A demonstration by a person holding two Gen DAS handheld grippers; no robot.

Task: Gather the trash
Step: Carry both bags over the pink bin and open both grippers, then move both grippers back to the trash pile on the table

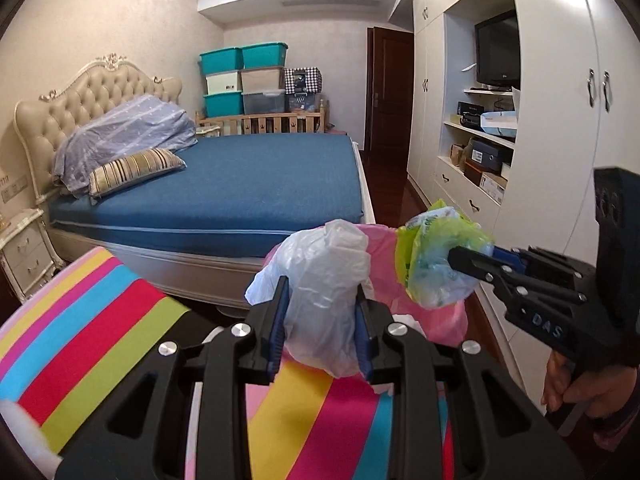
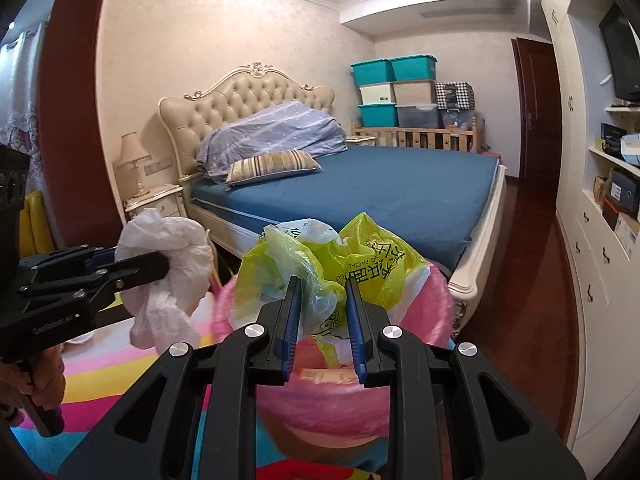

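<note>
Both pieces of trash are in hand and held over the pink-lined bin (image 2: 336,400), so the step looks like the drop. The left gripper (image 1: 322,320) is clamped on a crumpled white plastic bag (image 1: 320,276); the right gripper (image 2: 322,312) is clamped on a yellow-green plastic bag (image 2: 360,264). Next, each bundle likely needs to sit inside the bin's rim before the jaws part; the white bag hangs nearer the rim's left side. The bed (image 2: 400,200) stands just behind the bin, the cupboards (image 1: 552,120) line the right, and a striped mat (image 1: 92,320) lies below, with a free floor strip between bed and cupboards.
</note>
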